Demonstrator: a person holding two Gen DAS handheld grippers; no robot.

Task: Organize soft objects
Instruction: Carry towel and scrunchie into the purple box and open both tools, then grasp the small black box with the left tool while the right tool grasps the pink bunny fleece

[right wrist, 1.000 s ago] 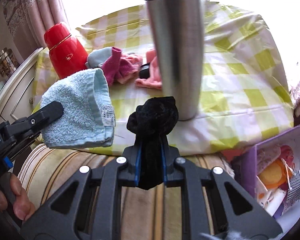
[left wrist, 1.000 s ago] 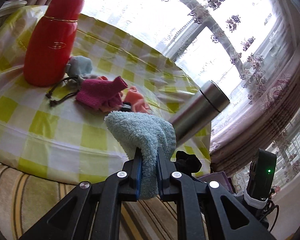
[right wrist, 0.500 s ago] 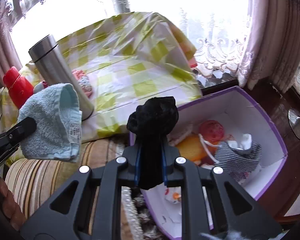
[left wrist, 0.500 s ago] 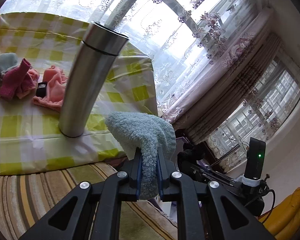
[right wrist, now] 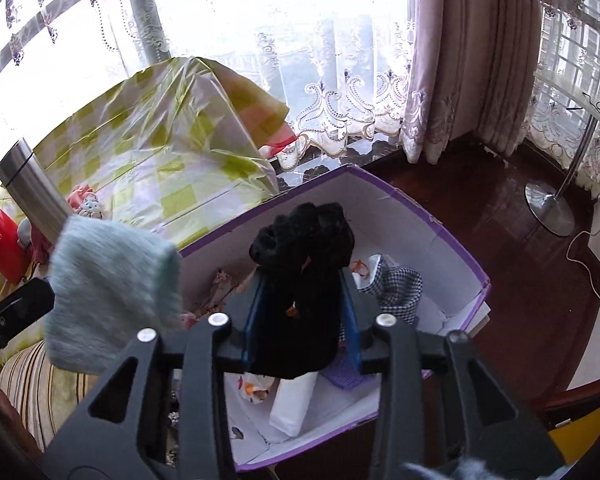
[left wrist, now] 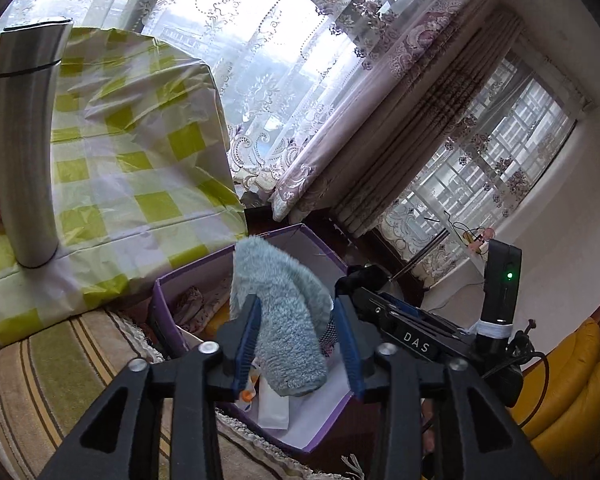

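Two wrist views look down on one purple-edged cardboard box [right wrist: 456,236] standing on dark wood floor beside a table draped in a yellow-and-white checked cloth [left wrist: 140,168]. Only the right wrist view takes in the box's whole white interior, with a black-and-white houndstooth cloth [right wrist: 400,288], a folded white piece and a small printed item on its floor; it also catches a red flask [right wrist: 0,236] at the far left and a chrome stand base [right wrist: 548,204] on the floor. Only the left wrist view shows the steel vacuum flask [left wrist: 20,152] full length, upright on the table's edge, plus a yellow cushion [left wrist: 572,392] at lower right.

Readable writing is scarce: "DAS" in white on the black body of the other handheld tool, seen from the left wrist camera (a green light glows on the unit above it).

The left gripper [left wrist: 298,344] is opening, its blue pads spread clear of the pale blue terry towel [left wrist: 288,320], which hangs between them over the box, long axis running up and away from the camera, top flopped to the right. The right gripper [right wrist: 302,320] is likewise opening; the black knitted glove [right wrist: 304,280] sits loosely between its fingers above the box, long axis pointing up and away, bunched end uppermost.
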